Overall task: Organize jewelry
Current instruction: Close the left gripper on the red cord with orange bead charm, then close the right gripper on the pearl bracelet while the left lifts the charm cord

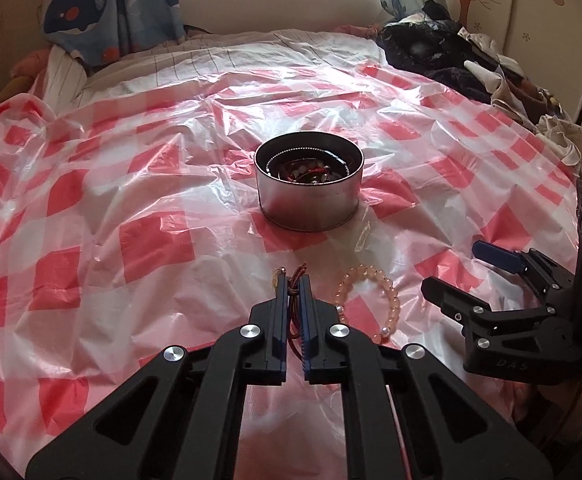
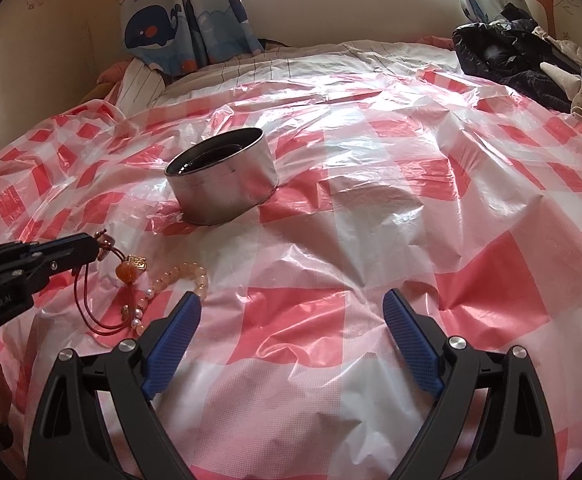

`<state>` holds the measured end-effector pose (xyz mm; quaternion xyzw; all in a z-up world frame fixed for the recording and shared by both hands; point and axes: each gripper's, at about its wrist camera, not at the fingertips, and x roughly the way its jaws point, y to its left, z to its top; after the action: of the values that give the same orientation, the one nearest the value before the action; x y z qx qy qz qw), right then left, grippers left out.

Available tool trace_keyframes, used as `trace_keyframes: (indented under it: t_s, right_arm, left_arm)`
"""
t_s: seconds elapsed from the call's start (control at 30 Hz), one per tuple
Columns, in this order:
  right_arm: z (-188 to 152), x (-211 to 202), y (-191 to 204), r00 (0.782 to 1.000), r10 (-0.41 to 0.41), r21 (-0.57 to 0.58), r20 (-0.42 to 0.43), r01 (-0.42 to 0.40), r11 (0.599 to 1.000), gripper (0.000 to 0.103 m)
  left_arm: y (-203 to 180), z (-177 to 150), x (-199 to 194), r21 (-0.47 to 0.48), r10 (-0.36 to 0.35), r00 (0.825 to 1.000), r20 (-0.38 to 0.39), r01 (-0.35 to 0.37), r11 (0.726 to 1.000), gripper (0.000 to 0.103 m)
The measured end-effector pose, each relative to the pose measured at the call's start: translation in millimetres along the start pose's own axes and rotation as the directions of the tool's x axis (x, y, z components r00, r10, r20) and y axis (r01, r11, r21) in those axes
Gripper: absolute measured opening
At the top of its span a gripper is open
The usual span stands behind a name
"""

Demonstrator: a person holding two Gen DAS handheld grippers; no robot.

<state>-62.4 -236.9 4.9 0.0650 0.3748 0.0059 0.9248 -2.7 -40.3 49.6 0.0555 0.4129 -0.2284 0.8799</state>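
red cord bracelet (image 2: 103,280) with an orange bead hangs at the left of the right wrist view, pinched by the left tool (image 1: 293,280), whose jaws are nearly closed on the cord alone. such a thin hold could slip, or the dangling loop could snag the pale bead bracelet (image 1: 371,300) lying just beside it on the bed's checked plastic sheet (image 1: 131,240). at centre, the metal tin (image 1: 309,188) may tip if its rim is clipped. at right, the right tool (image 2: 293,300) is wide open, empty.
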Motion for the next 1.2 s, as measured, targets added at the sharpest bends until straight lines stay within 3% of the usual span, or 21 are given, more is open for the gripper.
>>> trace_keyframes:
  t_s: [0.03,0.1,0.17,0.23,0.3,0.33,0.37,0.4,0.67,0.77,0.8,0.87,1.07,1.17,1.2]
  right_arm:
    - [0.1,0.1,-0.1,1.000,0.000,0.001,0.001,0.000,1.000,0.088]
    - [0.3,-0.8,1.6,1.000,0.000,-0.006,0.005,0.000,1.000,0.088]
    - [1.3,-0.9,7.3,1.000,0.012,-0.033,0.004,-0.012,0.999,0.089]
    - [1.9,-1.0,17.1,1.000,0.017,-0.076,0.005,-0.017,0.997,0.089]
    - [2.3,-0.4,24.0,1.000,0.022,-0.109,0.003,-0.022,0.994,0.089]
    - [2.8,0.4,27.2,1.000,0.027,-0.123,-0.001,-0.027,0.992,0.088]
    - [3.6,1.2,29.5,0.999,0.034,-0.132,-0.006,-0.034,0.991,0.088]
    - [4.6,1.9,30.6,0.999,0.039,-0.136,-0.008,-0.040,0.990,0.088]
    - [22.3,24.2,50.3,0.995,0.057,-0.235,-0.087,-0.076,0.969,0.084]
    - [20.3,42.2,53.9,0.986,0.037,-0.278,-0.162,-0.082,0.957,0.050]
    - [20.5,41.3,52.9,0.987,0.033,-0.285,-0.159,-0.078,0.955,0.027]
    - [20.6,40.5,51.2,0.986,0.029,-0.287,-0.162,-0.075,0.955,0.009]
    - [27.9,19.4,7.8,0.997,0.020,-0.128,-0.076,-0.029,0.991,0.008]
    - [30.1,21.8,-1.4,0.995,0.031,-0.084,-0.091,-0.038,0.996,0.009]
    - [29.2,24.7,-2.7,0.994,0.034,-0.076,-0.104,-0.042,0.996,0.020]
  left_arm:
    - [0.4,0.3,3.7,0.010,-0.001,1.000,-0.019,0.001,1.000,0.013]
    - [1.3,-1.9,7.7,0.023,0.044,0.999,-0.028,-0.043,0.999,0.049]
    - [1.0,-3.8,10.5,0.024,0.067,0.998,-0.022,-0.067,0.997,0.057]
    - [-2.3,-4.0,17.1,0.053,0.084,0.996,-0.039,-0.082,0.995,0.057]
    - [-5.7,-5.5,24.0,0.082,0.096,0.994,-0.059,-0.091,0.992,0.048]
    - [-6.3,-5.9,27.5,0.086,0.099,0.992,-0.076,-0.092,0.992,0.025]
    - [-5.3,-6.0,29.7,0.087,0.106,0.990,-0.090,-0.098,0.991,0.010]
    - [-3.4,-5.7,29.6,0.085,0.110,0.990,-0.094,-0.102,0.991,0.005]
    - [17.0,4.5,2.9,0.015,0.145,0.989,-0.025,-0.145,0.989,0.005]
    - [22.3,5.0,3.3,-0.007,0.147,0.989,-0.033,-0.147,0.989,0.005]
    - [23.3,4.3,4.5,-0.012,0.146,0.989,-0.038,-0.146,0.989,0.005]
    - [23.0,3.7,7.4,-0.012,0.143,0.989,-0.047,-0.144,0.990,0.005]
    - [22.4,0.2,12.7,-0.009,0.143,0.987,-0.070,-0.144,0.990,0.005]
    - [26.4,-2.4,15.3,-0.026,0.145,0.986,-0.086,-0.148,0.989,0.005]
    - [27.7,-3.1,16.2,-0.031,0.146,0.985,-0.093,-0.150,0.988,0.005]
